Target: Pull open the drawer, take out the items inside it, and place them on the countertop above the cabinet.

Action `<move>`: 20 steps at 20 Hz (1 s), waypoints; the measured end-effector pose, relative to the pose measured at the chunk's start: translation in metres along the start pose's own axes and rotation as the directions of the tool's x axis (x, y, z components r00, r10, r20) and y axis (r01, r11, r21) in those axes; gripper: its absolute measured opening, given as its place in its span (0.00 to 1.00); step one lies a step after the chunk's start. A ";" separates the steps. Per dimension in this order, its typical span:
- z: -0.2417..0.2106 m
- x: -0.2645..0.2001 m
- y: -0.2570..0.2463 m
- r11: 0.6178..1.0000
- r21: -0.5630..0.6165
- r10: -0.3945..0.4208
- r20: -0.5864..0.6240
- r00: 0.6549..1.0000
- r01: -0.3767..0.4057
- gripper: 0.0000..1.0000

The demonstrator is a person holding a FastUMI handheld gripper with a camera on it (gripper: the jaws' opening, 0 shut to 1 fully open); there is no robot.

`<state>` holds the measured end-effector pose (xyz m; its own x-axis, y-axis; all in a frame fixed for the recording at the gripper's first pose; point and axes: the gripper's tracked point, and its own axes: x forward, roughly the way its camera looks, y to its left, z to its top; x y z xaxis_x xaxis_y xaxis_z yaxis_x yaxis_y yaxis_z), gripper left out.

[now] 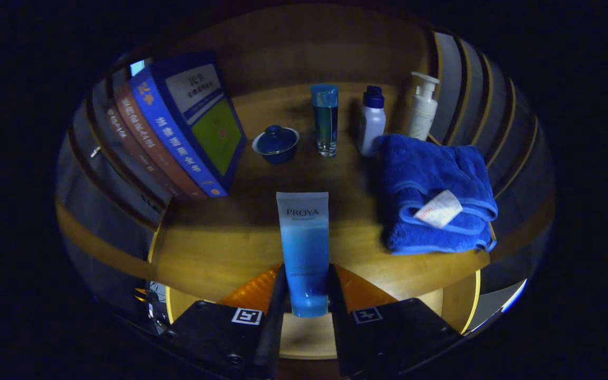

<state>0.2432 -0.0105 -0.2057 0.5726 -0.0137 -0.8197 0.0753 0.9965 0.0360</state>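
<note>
A blue and white cosmetic tube [304,248] stands upright between my fingers, cap end down, over the front part of the wooden countertop [214,248]. My gripper [304,287] is shut on the tube's lower half, one finger pressing each side. Whether the tube's cap touches the countertop I cannot tell.
On the countertop, leaning books [188,126] stand to the left. A small blue lidded bowl [276,143], a clear blue bottle [325,119], a white bottle with a blue cap [371,120] and a white pump bottle [423,105] line the back. A folded blue towel [433,198] lies right of the tube.
</note>
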 end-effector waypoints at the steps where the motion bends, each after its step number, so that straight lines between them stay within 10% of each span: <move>1: 0.002 0.008 0.000 1.000 0.004 -0.004 -0.007 1.000 0.004 0.47; 8: 0.005 0.031 -0.013 0.999 0.029 -0.022 -0.032 0.999 0.023 0.47; 14: 0.009 0.020 -0.011 0.999 0.028 -0.015 0.000 1.000 0.015 1.00; 20: 0.011 -0.020 -0.002 0.999 0.036 0.020 0.125 0.992 -0.024 1.00</move>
<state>0.2403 -0.0135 -0.1826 0.6714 -0.0044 -0.7411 0.0905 0.9930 0.0761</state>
